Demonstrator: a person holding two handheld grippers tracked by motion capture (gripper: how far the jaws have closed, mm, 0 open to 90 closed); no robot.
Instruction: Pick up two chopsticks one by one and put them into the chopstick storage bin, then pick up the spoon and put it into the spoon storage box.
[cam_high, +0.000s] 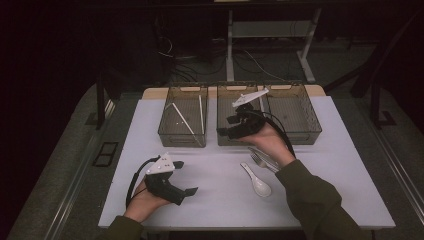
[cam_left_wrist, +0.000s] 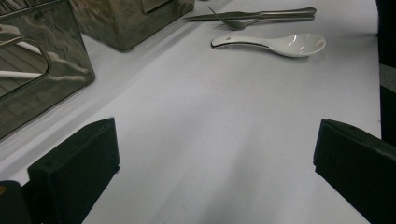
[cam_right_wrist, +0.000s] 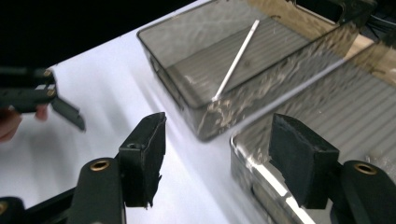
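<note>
Matt white tabletop (cam_high: 210, 175), smooth, paper-like sheet. Glossy white spoon (cam_left_wrist: 275, 43), glazed ceramic in look. Polished metal fork (cam_left_wrist: 247, 21) with bright reflections. Three bins (cam_high: 182, 120) of smoky translucent plastic, shiny walls, ribbed floors. Thin white sticks (cam_right_wrist: 236, 60), matt, in the left bin. Left gripper (cam_high: 186, 177) and right gripper (cam_high: 227, 126) of matt black plastic; jaws faced with dull black foam-like pads, brass-coloured screw bushings. Olive cloth sleeve (cam_high: 315, 200), soft weave.

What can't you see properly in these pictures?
- High view: the fork and knife lie partly under the right hand.
- High view: what the middle bin holds, hidden by the right gripper.
- Left gripper view: the nearest bin is cut off by the edge.
</note>
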